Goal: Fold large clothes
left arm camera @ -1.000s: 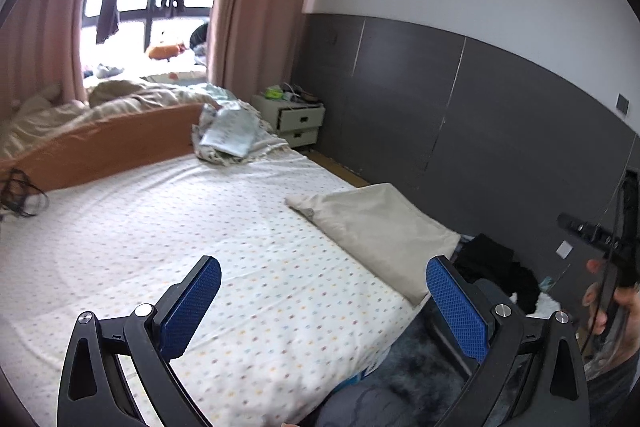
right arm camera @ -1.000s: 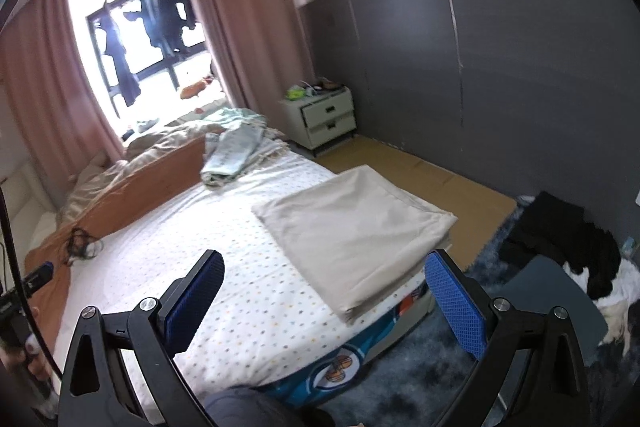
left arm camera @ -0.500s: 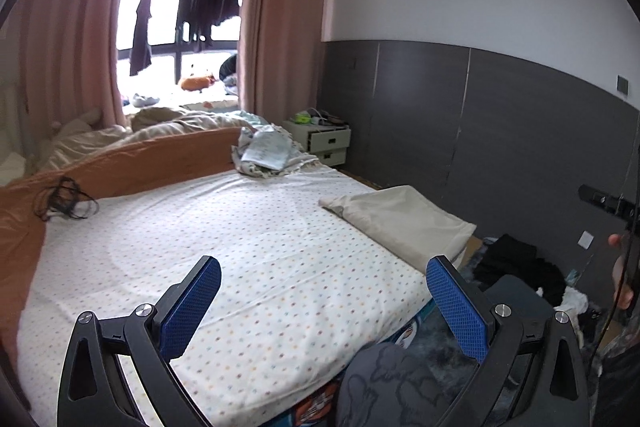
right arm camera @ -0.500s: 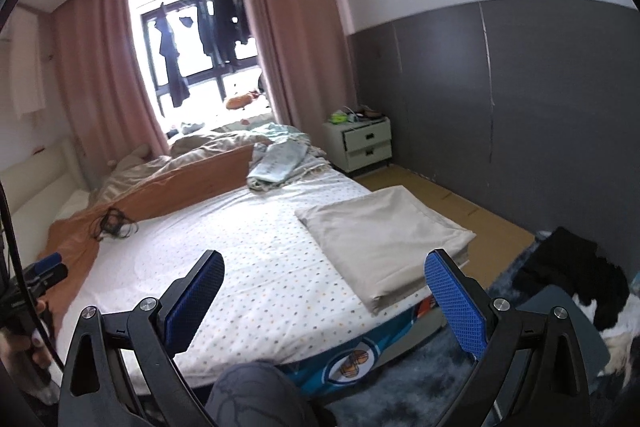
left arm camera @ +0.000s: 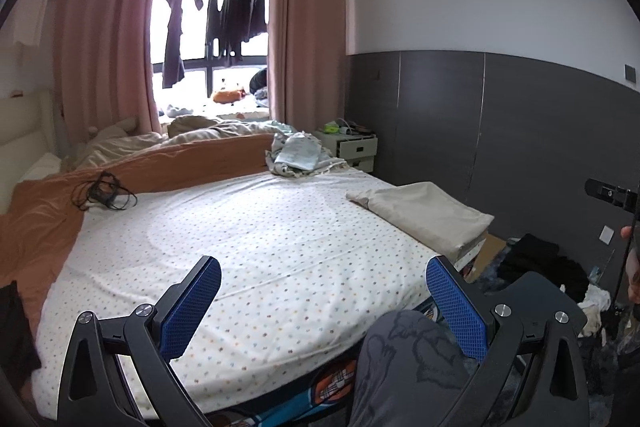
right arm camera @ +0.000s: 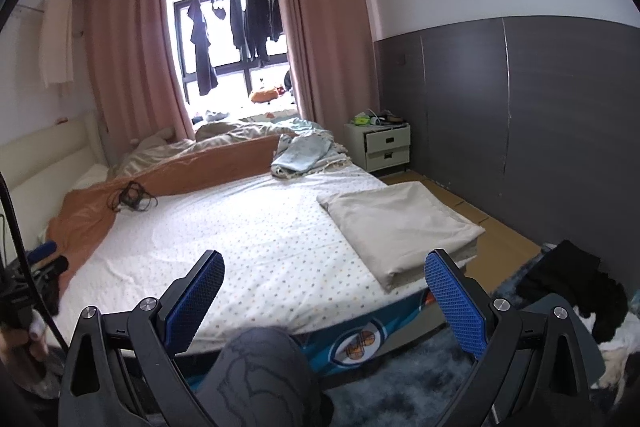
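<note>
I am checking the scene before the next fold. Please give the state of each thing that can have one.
Left gripper: open, holding nothing.
Right gripper: open, holding nothing.
Beige cloth: folded, flat at the bed's corner.
Blue clothes: crumpled, unfolded.
Black clothes: heaped on the floor.
Curtains: drawn open.
Nightstand: drawers shut.
Cable: tangled on the orange blanket.

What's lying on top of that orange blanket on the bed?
A tangle of black cable rests on the orange blanket, near where it meets the dotted sheet. Rumpled beige bedding lies behind it. What the blanket covers is hidden.
</note>
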Motion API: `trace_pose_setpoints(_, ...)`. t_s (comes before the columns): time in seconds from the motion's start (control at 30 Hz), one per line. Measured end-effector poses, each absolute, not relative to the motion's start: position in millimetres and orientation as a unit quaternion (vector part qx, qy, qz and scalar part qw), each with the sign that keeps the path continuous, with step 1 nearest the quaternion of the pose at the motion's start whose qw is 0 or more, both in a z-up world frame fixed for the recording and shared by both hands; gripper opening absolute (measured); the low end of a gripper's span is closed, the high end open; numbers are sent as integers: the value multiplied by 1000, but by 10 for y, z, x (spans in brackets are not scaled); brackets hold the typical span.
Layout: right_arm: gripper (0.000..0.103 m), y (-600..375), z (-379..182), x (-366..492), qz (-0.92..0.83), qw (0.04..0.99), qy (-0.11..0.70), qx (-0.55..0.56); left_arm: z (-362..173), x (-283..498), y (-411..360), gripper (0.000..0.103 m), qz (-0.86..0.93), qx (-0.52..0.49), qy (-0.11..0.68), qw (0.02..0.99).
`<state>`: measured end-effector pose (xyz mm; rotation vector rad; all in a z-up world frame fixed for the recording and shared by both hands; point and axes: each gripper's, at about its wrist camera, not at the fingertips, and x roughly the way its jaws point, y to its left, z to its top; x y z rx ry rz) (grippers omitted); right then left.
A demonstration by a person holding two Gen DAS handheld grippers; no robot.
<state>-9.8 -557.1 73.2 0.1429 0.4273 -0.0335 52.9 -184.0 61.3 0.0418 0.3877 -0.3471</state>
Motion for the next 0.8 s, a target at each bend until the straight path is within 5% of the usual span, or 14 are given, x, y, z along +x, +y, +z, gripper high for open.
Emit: trace_pose_setpoints(0.8, 101, -4881, 206, -456, 9, 980, 198, 29, 299, -109, -1570, 102, -133, -11, 152, 979)
